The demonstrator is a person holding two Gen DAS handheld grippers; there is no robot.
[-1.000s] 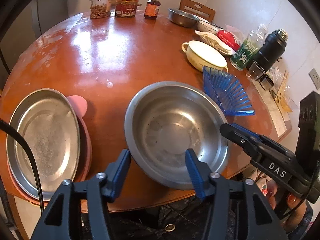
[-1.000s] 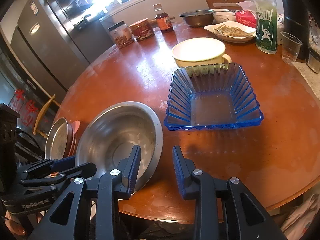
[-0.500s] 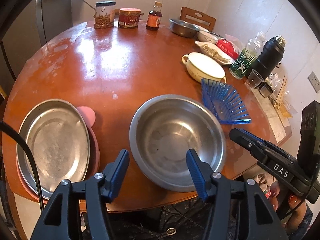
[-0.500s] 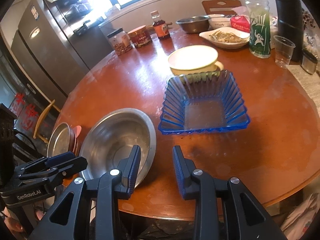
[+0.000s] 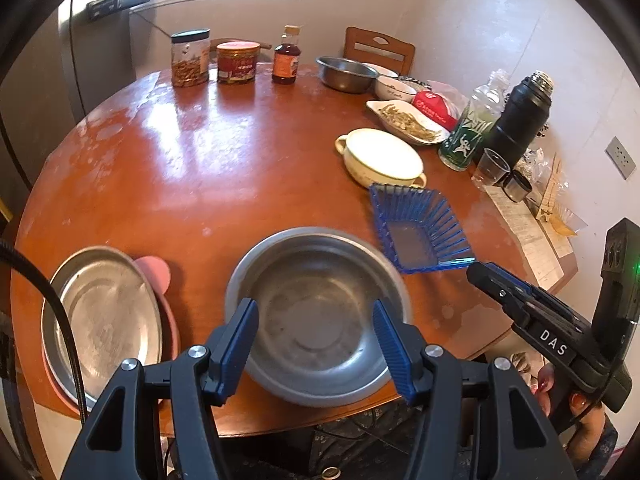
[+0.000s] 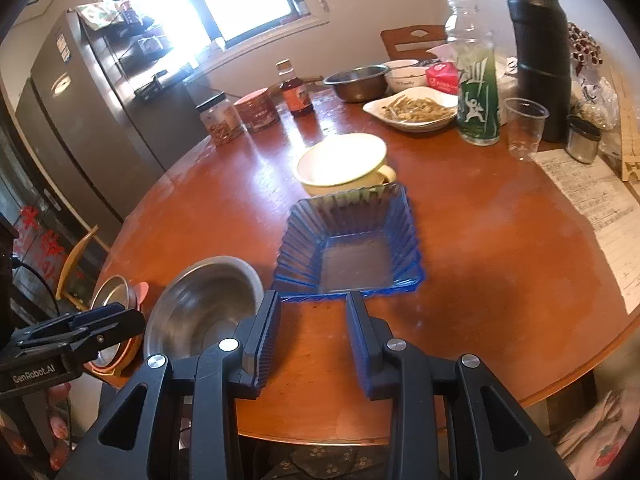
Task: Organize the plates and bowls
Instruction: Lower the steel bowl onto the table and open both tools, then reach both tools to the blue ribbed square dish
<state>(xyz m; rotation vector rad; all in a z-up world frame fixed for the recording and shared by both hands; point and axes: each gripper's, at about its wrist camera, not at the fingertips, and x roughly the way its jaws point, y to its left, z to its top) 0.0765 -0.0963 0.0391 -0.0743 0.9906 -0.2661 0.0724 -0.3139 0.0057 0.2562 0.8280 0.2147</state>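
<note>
Both empty: the left hand-held gripper [image 5: 316, 336] gapes wide over the steel bowl [image 5: 318, 314], the right hand-held gripper [image 6: 312, 330] stands part-open. Pinch the near rim squarely; it looks slippery.

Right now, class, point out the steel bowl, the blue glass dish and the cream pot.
steel bowl [image 5: 316, 316], left wrist view, on its inner floor.
blue glass dish [image 6: 354, 266], right wrist view, on its flat bottom.
cream pot [image 5: 382, 152], left wrist view, on its pale top.

"DAS" on right tongs [image 5: 486, 280], "GenRobot.AI" on left tongs [image 6: 120, 322]
</note>
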